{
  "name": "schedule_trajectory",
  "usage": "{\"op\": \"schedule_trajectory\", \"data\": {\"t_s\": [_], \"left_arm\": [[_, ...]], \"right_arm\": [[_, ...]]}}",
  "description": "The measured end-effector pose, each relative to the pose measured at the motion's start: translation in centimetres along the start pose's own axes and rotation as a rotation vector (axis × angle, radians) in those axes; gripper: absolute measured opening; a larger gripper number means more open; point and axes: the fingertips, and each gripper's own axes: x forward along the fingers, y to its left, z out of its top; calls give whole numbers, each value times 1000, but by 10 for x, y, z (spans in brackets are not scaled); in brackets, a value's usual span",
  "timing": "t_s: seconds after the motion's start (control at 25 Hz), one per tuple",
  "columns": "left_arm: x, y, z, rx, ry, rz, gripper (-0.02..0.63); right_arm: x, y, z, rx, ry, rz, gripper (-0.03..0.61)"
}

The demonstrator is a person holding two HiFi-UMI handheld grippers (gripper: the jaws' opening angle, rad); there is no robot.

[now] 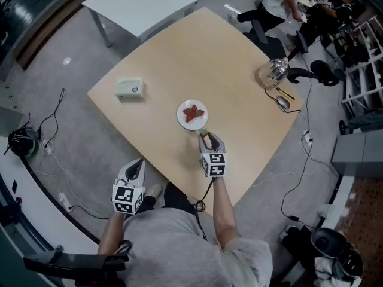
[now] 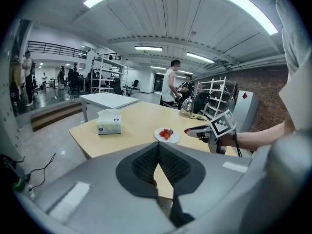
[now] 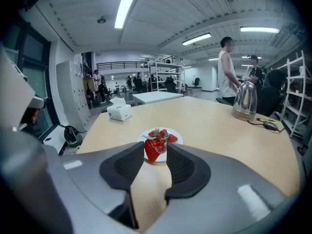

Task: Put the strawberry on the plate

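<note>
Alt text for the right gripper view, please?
The right gripper pinches a red strawberry in front of a white plate holding more strawberries on a wooden table. A tissue box and kettle stand beyond.

Light wooden tabletop (image 1: 179,52): mostly bare through frame centre. Small round white plate (image 1: 180,116) mid-frame; red berries (image 1: 192,112) piled at its middle, rim bare. Right gripper (image 1: 205,135), clamped on a red strawberry (image 3: 155,149), occupies the plate's lower edge. Pale green tissue box (image 1: 129,88) well left. Steel kettle (image 1: 273,73) and metal spoon (image 1: 282,103): far right corner.
</note>
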Motion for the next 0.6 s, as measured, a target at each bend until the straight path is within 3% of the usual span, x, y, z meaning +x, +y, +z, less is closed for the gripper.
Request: {"op": "schedule_trajectory", "data": {"t_s": [0.28, 0.6], "left_arm": [[-12, 17, 1, -38, -18, 72, 20], [-19, 33, -1, -70, -17, 134, 20]], "right_arm": [[32, 7, 23, -41, 5, 50, 152], [66, 7, 13, -84, 71, 60, 152]]}}
